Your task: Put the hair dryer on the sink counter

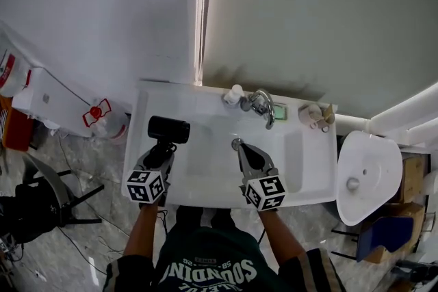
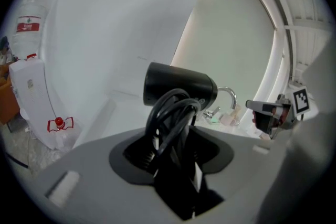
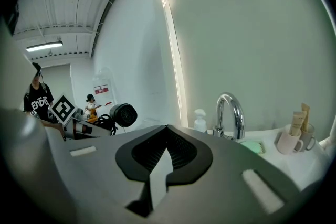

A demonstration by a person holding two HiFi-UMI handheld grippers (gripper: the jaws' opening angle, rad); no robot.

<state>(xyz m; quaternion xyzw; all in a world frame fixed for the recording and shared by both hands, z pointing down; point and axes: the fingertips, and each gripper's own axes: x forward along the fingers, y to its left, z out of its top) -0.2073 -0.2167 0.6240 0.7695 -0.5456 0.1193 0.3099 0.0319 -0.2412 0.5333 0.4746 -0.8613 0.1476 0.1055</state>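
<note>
A black hair dryer (image 1: 169, 129) hangs over the left part of the white sink counter (image 1: 145, 106), its cord (image 2: 170, 115) wound around the handle. My left gripper (image 1: 161, 149) is shut on that handle and cord, with the barrel (image 2: 181, 86) lying crosswise above the jaws. In the left gripper view, the left gripper (image 2: 174, 157) clamps the wrapped handle. My right gripper (image 1: 241, 147) is shut with nothing in it, over the basin near the drain. In the right gripper view, the right gripper (image 3: 167, 128) shows its jaws together, with the hair dryer (image 3: 123, 115) off to the left.
A chrome faucet (image 1: 264, 106), a small white bottle (image 1: 235, 94), a green soap (image 1: 279, 111) and cups (image 1: 312, 113) line the counter's back edge. A white oval fixture (image 1: 369, 171) stands to the right. To the left are a water jug (image 1: 104, 118) and a black chair (image 1: 41, 205).
</note>
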